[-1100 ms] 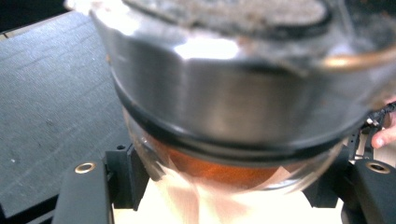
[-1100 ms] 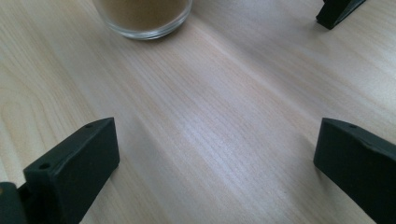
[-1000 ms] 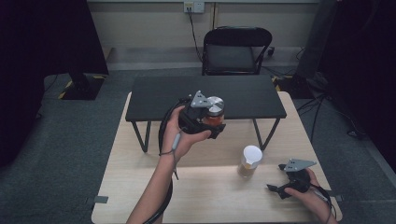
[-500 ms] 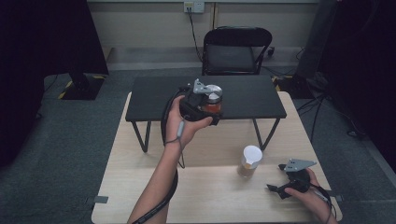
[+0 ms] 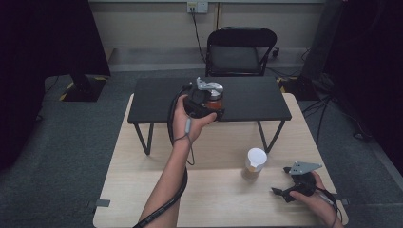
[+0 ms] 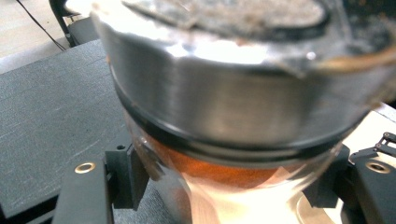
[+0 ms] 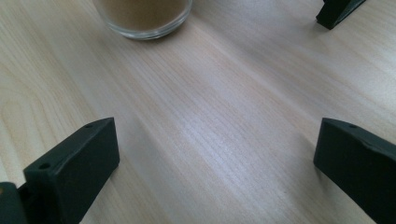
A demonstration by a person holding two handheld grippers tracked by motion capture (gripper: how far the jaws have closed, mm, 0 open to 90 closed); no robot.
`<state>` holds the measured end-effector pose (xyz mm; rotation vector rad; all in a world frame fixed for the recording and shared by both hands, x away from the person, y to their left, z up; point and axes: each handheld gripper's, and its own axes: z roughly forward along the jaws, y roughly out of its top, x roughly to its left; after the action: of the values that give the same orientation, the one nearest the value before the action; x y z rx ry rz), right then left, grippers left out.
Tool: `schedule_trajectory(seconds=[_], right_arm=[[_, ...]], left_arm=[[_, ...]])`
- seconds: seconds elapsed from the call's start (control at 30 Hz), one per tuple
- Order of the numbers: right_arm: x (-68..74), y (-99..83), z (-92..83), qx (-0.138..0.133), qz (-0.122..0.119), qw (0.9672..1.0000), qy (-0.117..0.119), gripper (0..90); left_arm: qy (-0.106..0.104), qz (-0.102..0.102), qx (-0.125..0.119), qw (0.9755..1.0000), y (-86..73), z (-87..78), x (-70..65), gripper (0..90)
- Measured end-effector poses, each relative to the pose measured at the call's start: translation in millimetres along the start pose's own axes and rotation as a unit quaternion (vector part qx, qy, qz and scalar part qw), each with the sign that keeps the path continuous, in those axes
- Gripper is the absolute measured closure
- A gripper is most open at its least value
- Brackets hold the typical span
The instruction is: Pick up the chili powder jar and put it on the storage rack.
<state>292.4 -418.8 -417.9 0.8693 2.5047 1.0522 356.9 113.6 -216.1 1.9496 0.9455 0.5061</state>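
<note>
A glass jar [image 5: 215, 94] with a silver lid and orange-red contents is held over the near edge of the low black table [image 5: 157, 97]. My left gripper [image 5: 214, 105] is shut on it. In the left gripper view the jar [image 6: 233, 107] is very close, and the gripper [image 6: 224, 186] pinches its lower glass body between both pads. My right gripper [image 5: 281, 180] rests open on the wooden table [image 5: 209, 190] at the near right. Its jaws [image 7: 215, 163] are wide apart with bare wood between them.
A second jar [image 5: 254, 164] with a white lid and brown contents stands on the wood just left of the right gripper; its base [image 7: 142, 16] is ahead of the jaws. A black table leg [image 7: 338, 11] is near it. A black chair [image 5: 235, 52] stands beyond.
My left gripper has carried the silver-lidded jar a little farther away and higher, over the black table. The right gripper has stayed still.
</note>
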Motion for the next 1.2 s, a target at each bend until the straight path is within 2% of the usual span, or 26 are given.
schedule_trajectory(seconds=[0.3, 0.53, 0.9, 1.03, 1.13, 1.2], right_arm=[[0.0, 0.0, 0.0, 0.000, 0.000, 1.0000, 0.000, 0.0], [0.0, 0.0, 0.0, 0.000, 0.000, 1.0000, 0.000, 0.0], [0.0, 0.0, 0.0, 0.000, 0.000, 1.0000, 0.000, 0.0], [0.0, 0.0, 0.0, 0.000, 0.000, 1.0000, 0.000, 0.0], [0.0, 0.0, 0.0, 0.000, 0.000, 1.0000, 0.000, 0.0], [0.0, -0.1, 0.0, 0.000, 0.000, 1.0000, 0.000, 0.0]], left_arm=[[0.009, -0.013, -0.004, 0.9999, 0.0, 4.9, 3.1, 30.7], [0.024, -0.020, -0.009, 0.9995, -0.8, 7.9, 2.8, 30.7], [0.026, -0.016, -0.013, 0.9995, -2.2, 9.7, 1.6, 30.5], [0.022, -0.025, -0.019, 0.9993, -5.3, 10.6, 3.0, 29.7], [0.025, -0.024, -0.017, 0.9993, -5.2, 10.7, 1.5, 27.3], [0.028, -0.026, -0.014, 0.9992, -5.5, 11.9, -0.6, 21.1]])
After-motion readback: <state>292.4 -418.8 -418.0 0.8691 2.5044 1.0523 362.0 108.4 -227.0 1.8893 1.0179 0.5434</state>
